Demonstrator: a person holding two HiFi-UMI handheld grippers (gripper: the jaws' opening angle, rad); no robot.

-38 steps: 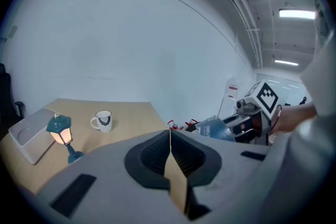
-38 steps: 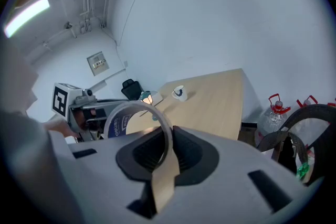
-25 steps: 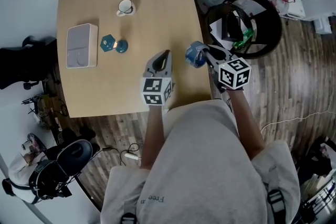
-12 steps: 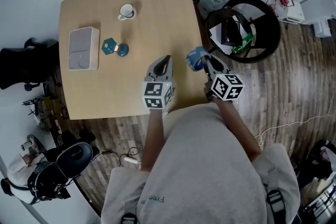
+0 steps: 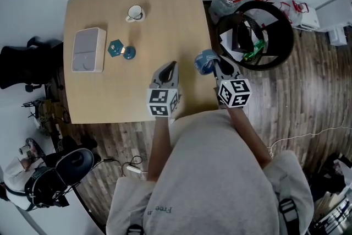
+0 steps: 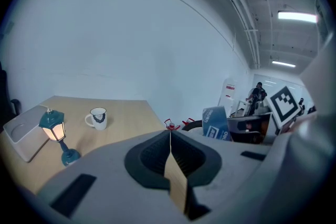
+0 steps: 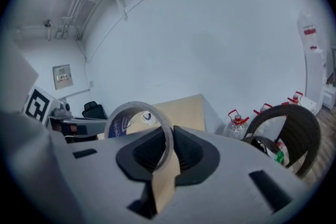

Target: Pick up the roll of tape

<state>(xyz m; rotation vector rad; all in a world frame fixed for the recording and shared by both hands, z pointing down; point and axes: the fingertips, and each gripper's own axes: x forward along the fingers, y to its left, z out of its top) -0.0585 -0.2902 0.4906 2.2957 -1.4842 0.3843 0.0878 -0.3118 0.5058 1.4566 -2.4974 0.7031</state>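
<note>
Our right gripper (image 5: 213, 65) clamps its jaws on the wall of the roll of tape (image 5: 204, 60), at the right edge of the table (image 5: 165, 8). In the head view the jaws cover part of the blue roll, and we cannot tell whether it clears the wood. In the right gripper view the ring's lower part vanishes between the pads. Our left gripper (image 5: 172, 66) hovers just beside, jaws pressed together on nothing.
</note>
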